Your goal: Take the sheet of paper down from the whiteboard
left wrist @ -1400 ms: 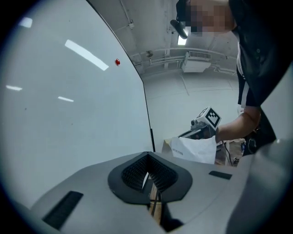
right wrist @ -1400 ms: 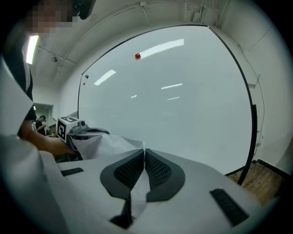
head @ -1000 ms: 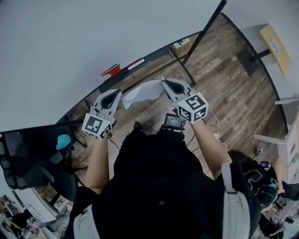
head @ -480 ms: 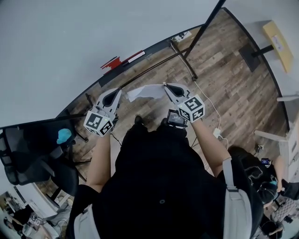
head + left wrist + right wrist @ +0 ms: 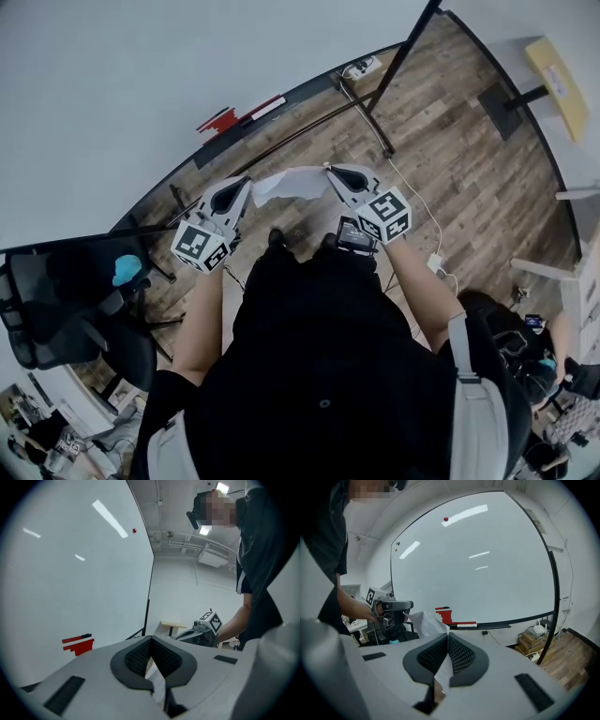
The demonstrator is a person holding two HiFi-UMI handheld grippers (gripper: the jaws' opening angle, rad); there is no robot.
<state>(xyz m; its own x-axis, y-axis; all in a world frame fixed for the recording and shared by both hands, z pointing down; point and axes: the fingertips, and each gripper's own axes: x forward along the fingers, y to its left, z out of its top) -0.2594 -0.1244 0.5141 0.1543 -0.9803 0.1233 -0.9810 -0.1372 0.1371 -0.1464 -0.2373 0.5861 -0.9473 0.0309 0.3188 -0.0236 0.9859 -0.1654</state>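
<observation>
Since a second ago the sheet of paper point(image 5: 292, 184) has gone from a bulging, crumpled shape to a flatter strip drawn out between my two grippers. In the head view both grippers now sit a little farther from the red eraser point(image 5: 217, 120) on the board's tray. The paper is off the whiteboard point(image 5: 112, 94), held in the air in front of it. One end of the sheet runs into the tips of my left gripper point(image 5: 246, 181), the other into my right gripper point(image 5: 327, 169). Both pairs of jaws are closed tight on the paper. In the left gripper view a white edge point(image 5: 158, 686) shows pinched between the dark pads. In the right gripper view the sheet point(image 5: 425, 620) rises out of my closed pads toward the other gripper
</observation>
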